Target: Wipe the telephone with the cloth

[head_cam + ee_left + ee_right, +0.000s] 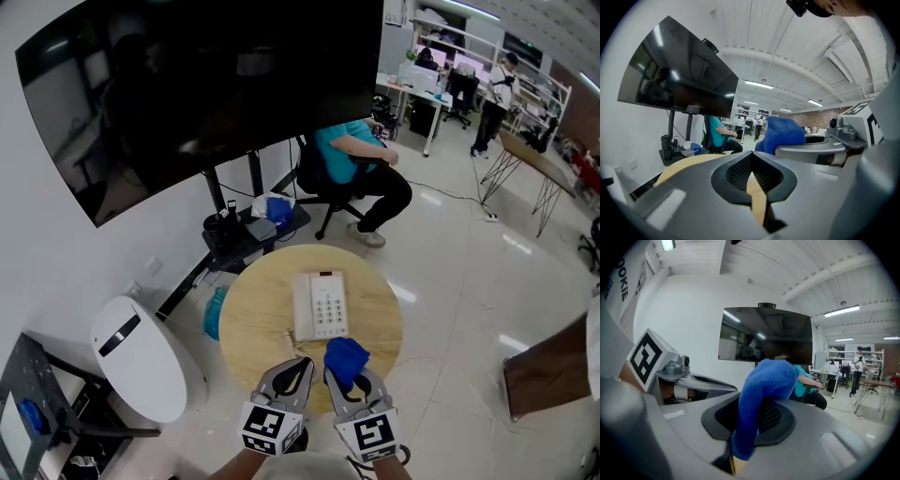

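**A:** Blue and soft, the cloth (766,380) is pinched in the right gripper (757,420). The jaws are pressed on it, and a thick fold is pushed up and over them.

**B:** And the left gripper (751,174)?

**A:** Its jaws are pressed together and nothing is held between them. Only pale wood is seen through the slit below.

**B:** Which step is in hand, then?

**A:** It is judged to be the approach. Both grippers are held side by side over the near edge of the round wooden table (255,323), and the cloth is not yet laid on the telephone (320,305) — so no wiping can be counted as done.

**B:** What is asked of the next move?

**A:** The fold should be brought forward and lowered until it rests flat on the top of the telephone, then drawn along it with light pressure. The wood looks smooth, so the casing may be pushed away if too much force is used. It could be steadied from the side by the empty left gripper.

**B:** How does the telephone look?

**A:** It is a white desk set, placed near the middle of the table, just ahead of the grippers. The handset (302,307) is laid along its left side, the keypad (329,309) is beside it on the right, and a small dark strip is seen at the far end. Whether dust lies on it cannot be told.
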`<state>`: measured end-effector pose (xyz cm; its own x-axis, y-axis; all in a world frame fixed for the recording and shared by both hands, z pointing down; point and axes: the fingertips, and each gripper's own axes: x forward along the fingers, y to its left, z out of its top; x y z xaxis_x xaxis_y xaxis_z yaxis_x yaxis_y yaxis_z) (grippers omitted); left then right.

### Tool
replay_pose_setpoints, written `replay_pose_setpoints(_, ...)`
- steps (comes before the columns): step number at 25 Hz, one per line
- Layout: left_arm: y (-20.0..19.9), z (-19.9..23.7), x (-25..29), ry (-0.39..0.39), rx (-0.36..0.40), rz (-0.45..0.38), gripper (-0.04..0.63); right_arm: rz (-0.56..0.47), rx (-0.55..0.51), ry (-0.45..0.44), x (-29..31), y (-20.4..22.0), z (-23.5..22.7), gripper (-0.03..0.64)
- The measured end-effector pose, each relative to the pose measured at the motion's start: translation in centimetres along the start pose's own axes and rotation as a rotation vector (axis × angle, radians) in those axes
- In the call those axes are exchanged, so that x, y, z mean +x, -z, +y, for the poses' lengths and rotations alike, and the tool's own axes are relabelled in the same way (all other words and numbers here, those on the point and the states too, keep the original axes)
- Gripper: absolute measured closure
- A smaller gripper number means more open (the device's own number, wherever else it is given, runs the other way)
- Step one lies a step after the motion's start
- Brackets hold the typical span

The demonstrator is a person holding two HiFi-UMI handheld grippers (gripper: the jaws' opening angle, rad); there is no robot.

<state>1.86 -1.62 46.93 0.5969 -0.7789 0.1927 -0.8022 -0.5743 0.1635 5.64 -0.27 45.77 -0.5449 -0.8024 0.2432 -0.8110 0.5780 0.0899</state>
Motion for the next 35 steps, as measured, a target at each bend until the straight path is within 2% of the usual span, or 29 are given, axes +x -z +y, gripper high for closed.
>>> replay_pose_setpoints(19, 0.7, 5.8, 5.0, 0.05, -0.06, 0.051, 0.603, 0.048, -0.006, 0.016, 6.6, -0.4, -2.0, 0.555)
replay_pose_setpoints(24, 2.2, 7.3, 6.5, 0.079, -0.128, 0.094, 0.584, 0.055, 0.003, 0.02, 7.5, 0.3, -2.5, 0.555)
replay_pose_setpoints(29, 3.9, 8.5, 8.0, 0.126, -0.223, 0.139, 0.534, 0.067, 0.013, 0.026, 8.4, 0.9, -3.0, 0.555)
replay_pose_setpoints(32, 5.0, 9.5, 8.9, 0.147, -0.271, 0.159, 0.532, 0.074, 0.016, 0.032, 8.9, 1.1, -3.2, 0.555)
replay_pose_setpoints(35, 6.1, 10.7, 9.9, 0.167, -0.339, 0.178, 0.503, 0.083, 0.022, 0.039, 9.3, 1.3, -3.5, 0.555)
